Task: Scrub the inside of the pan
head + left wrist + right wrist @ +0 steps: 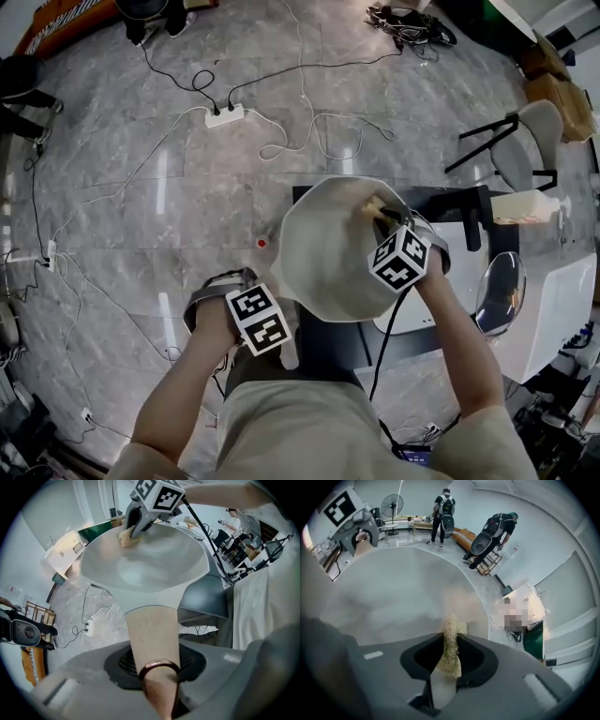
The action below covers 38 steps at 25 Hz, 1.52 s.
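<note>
A pale grey pan (323, 258) is held up, tilted, in front of the person. My left gripper (281, 345) points down and is shut on the pan's wooden handle (152, 634), just above its copper ring (158, 667). My right gripper (377, 212) reaches into the pan at its far rim, shut on a tan fibrous scrubber (451, 644). The scrubber's tip rests against the pan's inner wall (393, 597). In the left gripper view the right gripper (133, 527) and the scrubber (124, 537) show at the pan's far side.
A dark table (441, 202) stands under the pan, with a white counter (553, 300) and a shiny lid (497, 291) to the right. A power strip (225, 115) and cables lie on the marble floor. A chair (525, 141) stands at back right. Two people (446, 508) stand far off.
</note>
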{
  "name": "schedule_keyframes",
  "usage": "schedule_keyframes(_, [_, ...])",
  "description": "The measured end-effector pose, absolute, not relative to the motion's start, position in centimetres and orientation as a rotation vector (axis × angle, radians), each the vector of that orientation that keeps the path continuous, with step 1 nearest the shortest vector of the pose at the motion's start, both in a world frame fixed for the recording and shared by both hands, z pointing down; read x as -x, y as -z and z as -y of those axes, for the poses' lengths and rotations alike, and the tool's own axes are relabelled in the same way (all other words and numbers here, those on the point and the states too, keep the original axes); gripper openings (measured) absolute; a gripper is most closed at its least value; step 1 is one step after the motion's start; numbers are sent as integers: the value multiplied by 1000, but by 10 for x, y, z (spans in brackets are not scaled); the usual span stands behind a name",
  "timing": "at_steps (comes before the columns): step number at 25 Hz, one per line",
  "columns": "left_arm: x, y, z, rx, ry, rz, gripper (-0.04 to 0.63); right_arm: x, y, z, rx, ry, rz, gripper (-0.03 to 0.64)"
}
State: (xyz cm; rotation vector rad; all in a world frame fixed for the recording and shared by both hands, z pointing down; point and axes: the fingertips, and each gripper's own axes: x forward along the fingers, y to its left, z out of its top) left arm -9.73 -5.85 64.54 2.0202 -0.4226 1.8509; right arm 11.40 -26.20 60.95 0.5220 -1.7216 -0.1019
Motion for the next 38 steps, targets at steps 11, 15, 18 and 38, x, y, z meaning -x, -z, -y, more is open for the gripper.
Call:
schedule_keyframes(11, [99, -645, 59, -1980, -1843, 440, 129, -134, -631, 135, -69, -202, 1532, 87])
schedule_keyframes(15, [99, -645, 59, -1979, -1828, 452, 129, -108, -633, 96, 54, -361, 1608, 87])
schedule_keyframes(18, [99, -645, 58, -1968, -1856, 439, 129, -76, -634, 81, 91, -410, 1687, 87])
schedule_keyframes(38, [99, -644, 59, -2043, -1912, 426, 130, 24, -617, 211, -373, 63, 2276, 91])
